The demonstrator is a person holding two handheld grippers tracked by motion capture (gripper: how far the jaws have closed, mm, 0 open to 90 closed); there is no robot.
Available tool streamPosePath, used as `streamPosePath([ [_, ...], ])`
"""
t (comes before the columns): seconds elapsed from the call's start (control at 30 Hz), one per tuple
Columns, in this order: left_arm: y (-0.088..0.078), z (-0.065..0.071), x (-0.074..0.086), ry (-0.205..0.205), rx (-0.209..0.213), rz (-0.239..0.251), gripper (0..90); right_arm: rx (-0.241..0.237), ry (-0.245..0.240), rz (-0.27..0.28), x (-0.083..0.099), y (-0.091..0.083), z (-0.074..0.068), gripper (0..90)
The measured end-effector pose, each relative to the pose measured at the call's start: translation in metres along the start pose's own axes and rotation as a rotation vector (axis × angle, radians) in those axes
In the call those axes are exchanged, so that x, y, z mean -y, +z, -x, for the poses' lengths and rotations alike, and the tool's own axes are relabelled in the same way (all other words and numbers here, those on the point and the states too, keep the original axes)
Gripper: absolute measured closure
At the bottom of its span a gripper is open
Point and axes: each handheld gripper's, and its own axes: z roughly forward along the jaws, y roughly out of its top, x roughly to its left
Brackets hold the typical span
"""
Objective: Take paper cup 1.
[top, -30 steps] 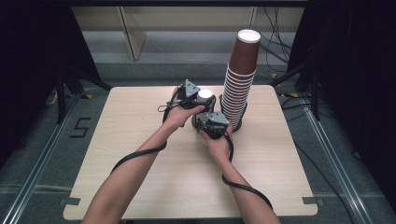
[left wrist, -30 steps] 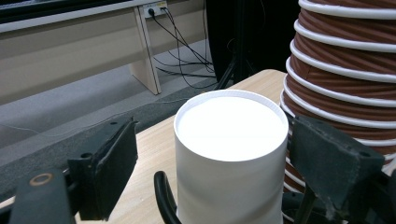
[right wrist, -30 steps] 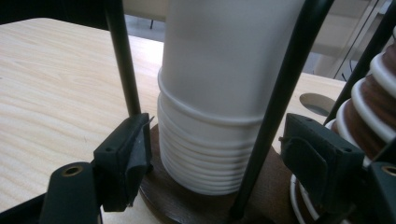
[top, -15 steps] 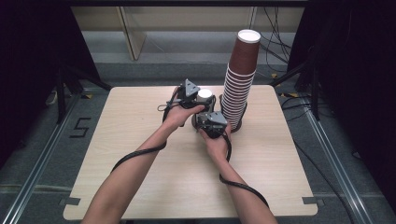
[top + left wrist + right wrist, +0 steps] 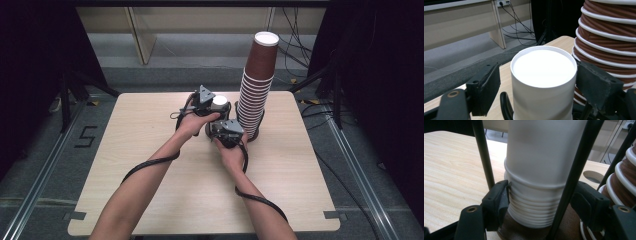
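Note:
A short stack of white paper cups point(image 5: 219, 102) stands upside down on the table, close beside a tall stack of brown cups point(image 5: 256, 85). My left gripper point(image 5: 216, 107) reaches around the top white cup point(image 5: 544, 75). Its jaws have just been closing, and a gap still shows at the left pad point(image 5: 486, 87). My right gripper point(image 5: 223, 122) is lower down. Its jaws have just closed onto the stacked white rims point(image 5: 534, 207), and its left pad point(image 5: 499, 200) presses on them. The right gripper point(image 5: 541, 202) is shut on the white stack.
The light wooden table point(image 5: 125, 150) has bare room to the left and front of the hands. The brown stack point(image 5: 606, 37) point(image 5: 621, 177) rises right next to both grippers. Black cables trail from the grippers along the forearms. Dark stands and floor rails surround the table.

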Motion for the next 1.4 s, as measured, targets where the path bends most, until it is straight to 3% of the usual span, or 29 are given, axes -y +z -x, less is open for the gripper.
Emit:
streamPosePath([
  [0.2,0.003,0.000,0.000,-0.007,0.007,-0.014,23.5,-0.002,0.001,-0.001,0.000,0.000,0.000,32.8],
  [0.33,0.004,0.000,0.000,-0.013,0.019,-0.006,31.6,-0.006,-0.002,-0.004,0.000,0.000,0.000,33.1],
  [0.37,0.004,0.000,0.000,-0.012,0.019,-0.005,31.8,-0.008,0.015,-0.008,0.000,0.000,0.000,33.2],
  [0.4,0.004,-0.001,0.000,-0.012,0.022,-0.006,32.1,-0.002,-0.003,-0.008,0.000,0.000,0.001,33.3],
  [0.5,0.003,-0.001,0.000,-0.011,0.029,-0.003,32.6,-0.004,0.031,-0.011,0.000,-0.001,-0.001,33.3],
  [0.57,0.001,-0.001,-0.002,-0.014,0.030,0.004,32.7,-0.007,-0.006,-0.005,0.000,0.000,0.001,33.3],
  [1.4,-0.029,0.001,-0.048,0.010,0.026,0.118,33.1,-0.011,0.005,-0.010,-0.001,-0.001,0.000,29.9],
])
